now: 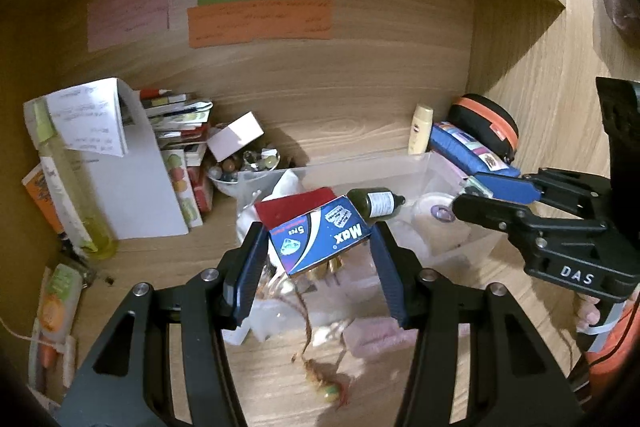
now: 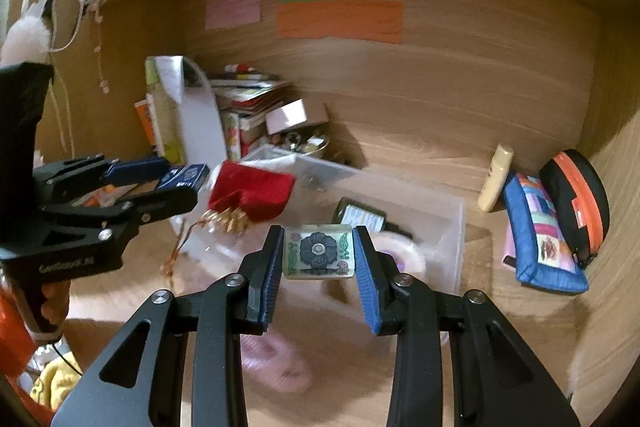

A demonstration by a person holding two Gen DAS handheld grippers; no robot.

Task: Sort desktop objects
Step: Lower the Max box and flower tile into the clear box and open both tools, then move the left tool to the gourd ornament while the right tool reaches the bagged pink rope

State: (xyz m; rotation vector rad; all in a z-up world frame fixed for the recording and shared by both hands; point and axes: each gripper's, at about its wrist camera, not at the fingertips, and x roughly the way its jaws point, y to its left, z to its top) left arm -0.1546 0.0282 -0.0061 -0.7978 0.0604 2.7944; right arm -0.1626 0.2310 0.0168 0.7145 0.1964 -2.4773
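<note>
Roughly midway: left gripper (image 1: 320, 239) clamps a blue Max box (image 1: 320, 235), right gripper (image 2: 319, 255) clamps a flower-printed tile (image 2: 319, 251), both above the clear bin (image 2: 454, 227). Bottle (image 1: 376, 202), tape roll (image 1: 436, 213), probably red pouch (image 2: 256, 193) already inside; pencil case (image 2: 540, 231) outside.

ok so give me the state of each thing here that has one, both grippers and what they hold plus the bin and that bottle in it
left gripper: shut on the blue box
blue box: held tilted above the bin
right gripper: shut on the flower tile
flower tile: held off the desk, face toward the camera
clear bin: open, no lid, partly filled
dark bottle: lying on its side in the bin, capped
red pouch: resting at the bin's edge
</note>
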